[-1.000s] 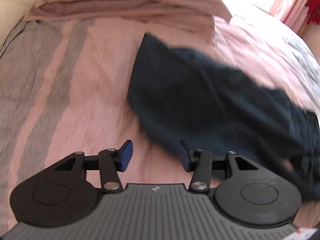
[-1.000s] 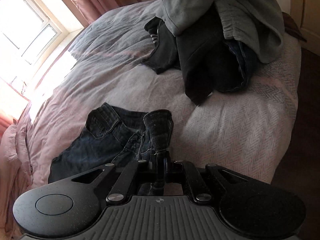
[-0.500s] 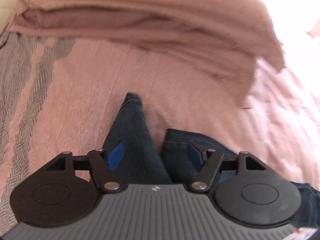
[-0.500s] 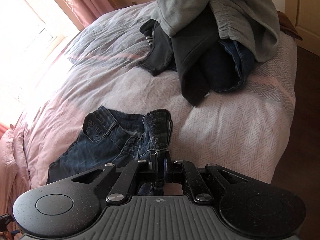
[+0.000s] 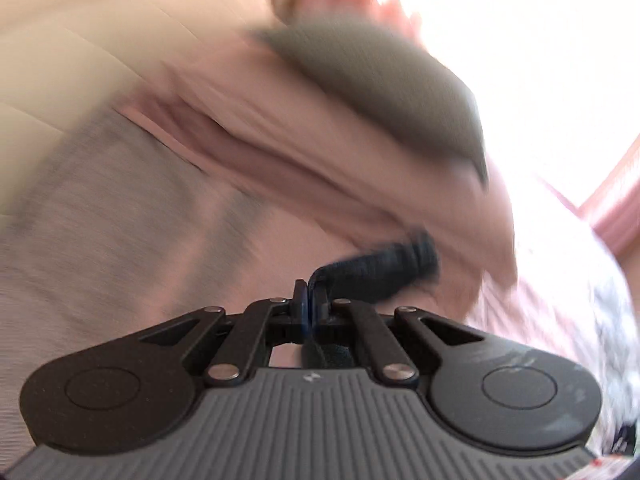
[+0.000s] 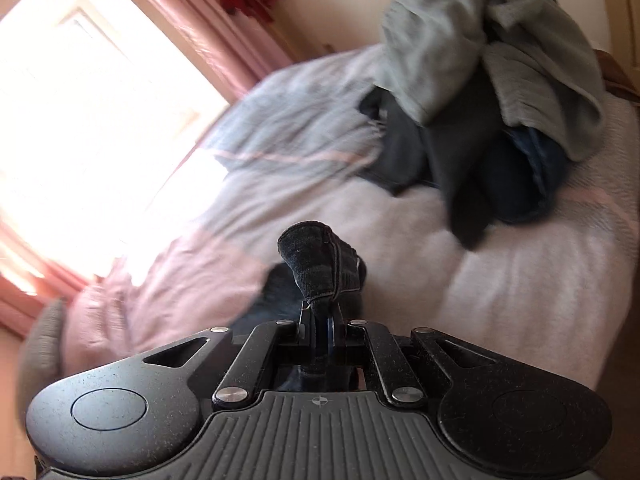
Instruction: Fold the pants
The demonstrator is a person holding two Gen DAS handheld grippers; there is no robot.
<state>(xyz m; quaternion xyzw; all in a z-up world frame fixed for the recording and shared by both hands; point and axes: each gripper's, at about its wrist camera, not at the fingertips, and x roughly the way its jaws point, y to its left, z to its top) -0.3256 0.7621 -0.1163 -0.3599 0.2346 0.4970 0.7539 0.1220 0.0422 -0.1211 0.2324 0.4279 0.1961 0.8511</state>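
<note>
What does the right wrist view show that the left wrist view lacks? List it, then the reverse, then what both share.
Only the right wrist view: a pile of clothes at the far end of the bed, and a window. Only the left wrist view: a blurred grey cushion. Both: the pink bedspread, and a gripper, left gripper and right gripper, with jaws shut on dark jeans.

We are seeing bare bedspread lying open ahead, a clothes pile crowding its far corner.
</note>
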